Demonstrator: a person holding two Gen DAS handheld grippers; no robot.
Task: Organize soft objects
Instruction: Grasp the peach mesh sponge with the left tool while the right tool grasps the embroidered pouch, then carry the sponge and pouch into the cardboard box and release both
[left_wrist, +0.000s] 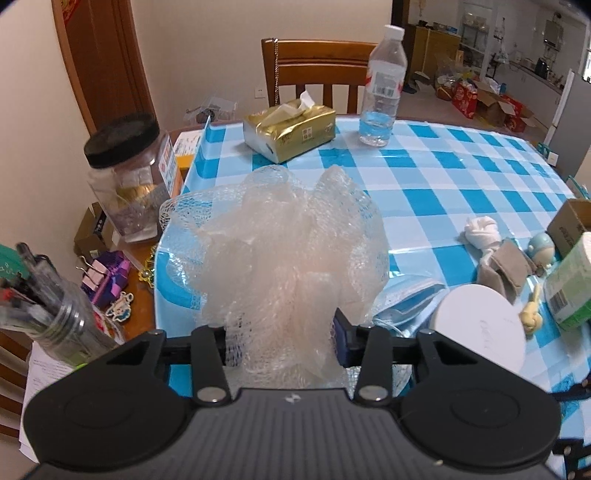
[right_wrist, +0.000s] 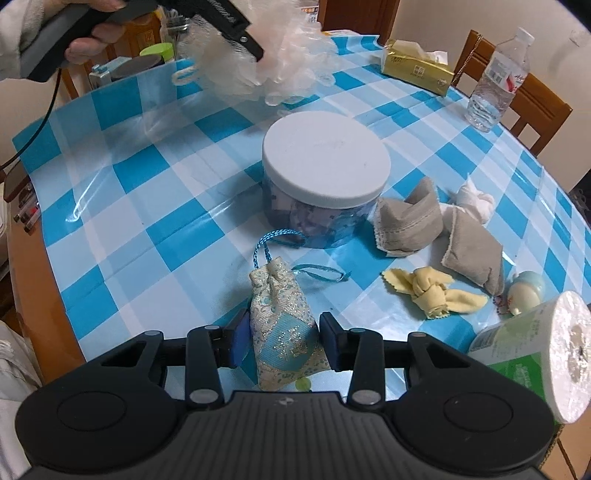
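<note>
A pale peach mesh bath pouf (left_wrist: 273, 240) fills the middle of the left wrist view, and my left gripper (left_wrist: 282, 332) is shut on its lower part. The right wrist view shows the same pouf (right_wrist: 295, 55) held above the far side of the checked tablecloth (right_wrist: 147, 206). My right gripper (right_wrist: 282, 339) is shut on a small brocade drawstring pouch (right_wrist: 275, 295), whose blue cord (right_wrist: 269, 240) trails toward a round jar. Two grey pouches (right_wrist: 406, 221), a yellow knotted cloth (right_wrist: 428, 288) and a white knotted cloth (right_wrist: 476, 201) lie to the right.
A white-lidded round jar (right_wrist: 325, 158) stands mid-table. A toilet roll (right_wrist: 546, 350) and a small figurine (right_wrist: 524, 291) sit at the right. A tissue pack (left_wrist: 291, 129) and water bottle (left_wrist: 382, 85) stand at the far edge, a face mask (left_wrist: 406, 306) nearby, a black-lidded jar (left_wrist: 125, 166) left.
</note>
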